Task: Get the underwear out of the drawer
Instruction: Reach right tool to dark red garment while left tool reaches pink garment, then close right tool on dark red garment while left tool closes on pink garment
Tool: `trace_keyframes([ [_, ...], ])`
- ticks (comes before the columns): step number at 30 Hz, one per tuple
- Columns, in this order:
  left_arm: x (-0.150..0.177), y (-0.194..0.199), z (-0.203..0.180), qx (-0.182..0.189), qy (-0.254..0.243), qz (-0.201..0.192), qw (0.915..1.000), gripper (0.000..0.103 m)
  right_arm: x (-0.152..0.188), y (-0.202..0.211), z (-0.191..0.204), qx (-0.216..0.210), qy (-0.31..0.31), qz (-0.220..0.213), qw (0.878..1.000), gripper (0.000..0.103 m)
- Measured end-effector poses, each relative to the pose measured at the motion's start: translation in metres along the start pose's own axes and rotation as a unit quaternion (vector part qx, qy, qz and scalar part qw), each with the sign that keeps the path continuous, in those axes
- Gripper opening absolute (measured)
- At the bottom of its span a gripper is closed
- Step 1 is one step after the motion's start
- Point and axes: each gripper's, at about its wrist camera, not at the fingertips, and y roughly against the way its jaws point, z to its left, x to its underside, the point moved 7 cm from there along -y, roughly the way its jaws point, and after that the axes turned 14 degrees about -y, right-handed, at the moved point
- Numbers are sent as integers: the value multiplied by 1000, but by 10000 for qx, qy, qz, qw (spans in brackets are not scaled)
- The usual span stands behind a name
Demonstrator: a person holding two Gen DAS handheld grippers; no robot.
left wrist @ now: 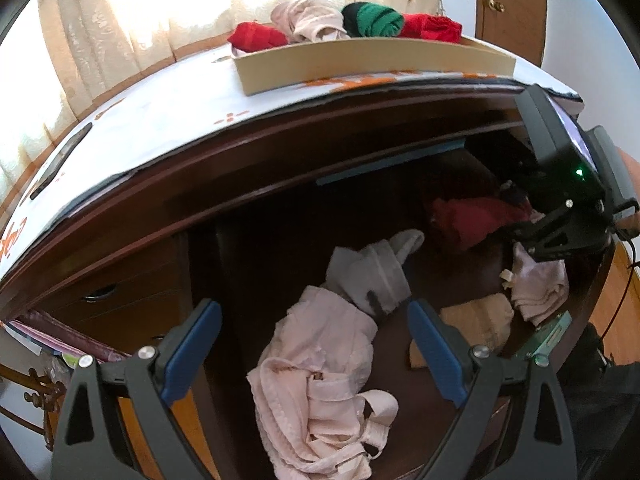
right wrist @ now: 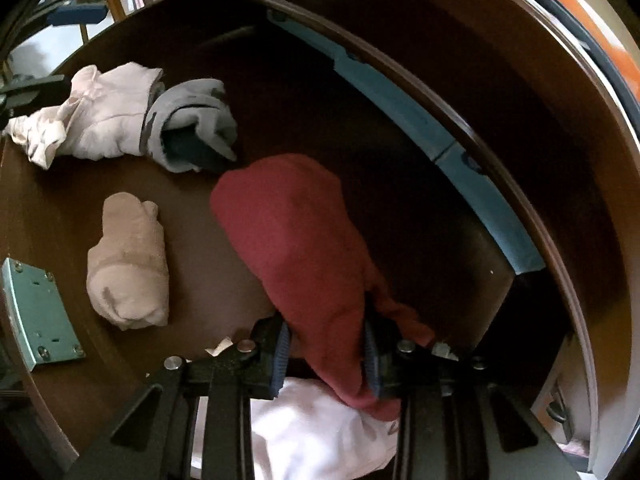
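Two tongs: in drawer [right wrist: 48,216]
right tongs [right wrist: 326,354]: clamped on red underwear [right wrist: 296,240], long axis pointing away, probably lifted
left tongs [left wrist: 314,350]: wide, holding nothing

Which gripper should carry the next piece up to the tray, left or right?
Right. The right gripper is already shut on the dark red underwear inside the drawer. The left gripper is open above the pink underwear, gripping nothing. The tray sits on top.

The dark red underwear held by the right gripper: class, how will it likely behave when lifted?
The dark red underwear is soft cloth, so probably floppy, drooping beyond the right gripper. It looks light. Bunched folds may unroll.
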Motion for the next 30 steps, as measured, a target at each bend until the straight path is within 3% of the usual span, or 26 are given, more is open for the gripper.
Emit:
trace_keyframes([
  [7,8,-14,-10,74,-413,436,9982,96,-9,-10,10,187,156,-7,9997,39],
  [13,12,-27,-13,303,-652,803,9942,96,-15,-15,-6,96,54,86,9999,39],
  [18,20,-40,-19,492,-742,1161,9892,95,-11,-14,4,-105,-212,144,9996,39],
  [21,23,-47,-24,743,-814,1358,9846,91,-13,-14,2,-171,-263,141,9994,39],
  [24,27,-55,-29,826,-977,1617,9785,78,-11,-11,3,-285,-267,117,9992,39],
  [30,29,-64,-37,819,-1236,1862,9713,70,-14,-6,1,-463,-317,100,9984,39],
])
